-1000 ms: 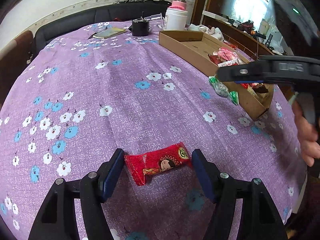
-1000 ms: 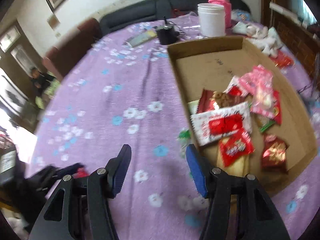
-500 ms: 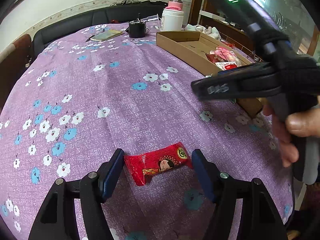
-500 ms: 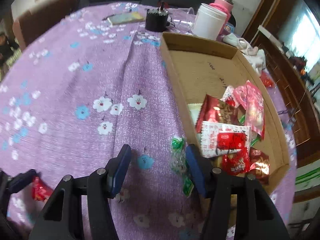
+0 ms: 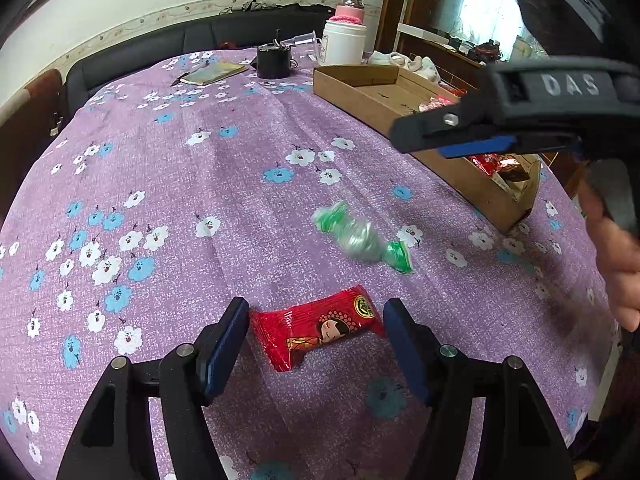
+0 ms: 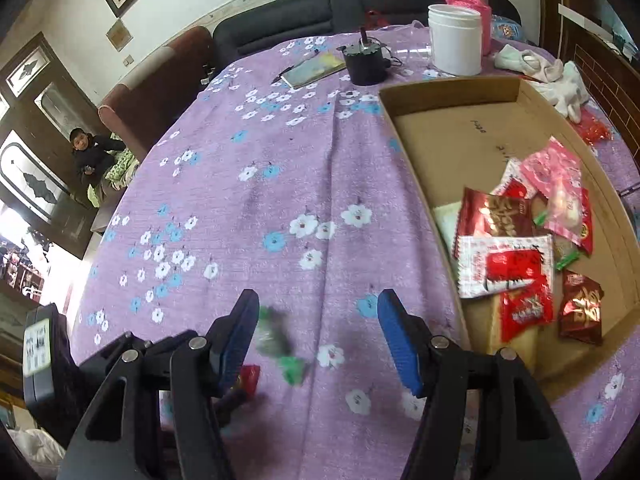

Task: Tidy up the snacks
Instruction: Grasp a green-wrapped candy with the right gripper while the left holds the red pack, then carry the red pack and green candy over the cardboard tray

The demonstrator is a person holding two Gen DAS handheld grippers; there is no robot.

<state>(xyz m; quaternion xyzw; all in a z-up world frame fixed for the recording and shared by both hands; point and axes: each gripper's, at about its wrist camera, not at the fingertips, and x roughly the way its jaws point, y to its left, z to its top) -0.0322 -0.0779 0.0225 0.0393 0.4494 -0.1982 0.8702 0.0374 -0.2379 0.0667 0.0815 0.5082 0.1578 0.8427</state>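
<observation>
The left tool (image 5: 316, 340) rests low on the surface (image 5: 200, 184), its jaws standing apart on either side of a red snack packet (image 5: 320, 330); the left pad is just at the packet's end, but whether either pad presses on it cannot be told. The packet shows a cartoon face and a round green-and-gold seal whose writing is too small to read. Just beyond it lies a green twist-wrapped candy (image 5: 362, 236), blurred. The right tool (image 6: 316, 336) hovers above the surface with its jaws opening and nothing gripped; the blurred candy shows by its left pad. Its side reads "DAS". To the right sits a cardboard box (image 6: 404, 132) holding red, white and pink packets with illegible writing; its near corner is cut off.
</observation>
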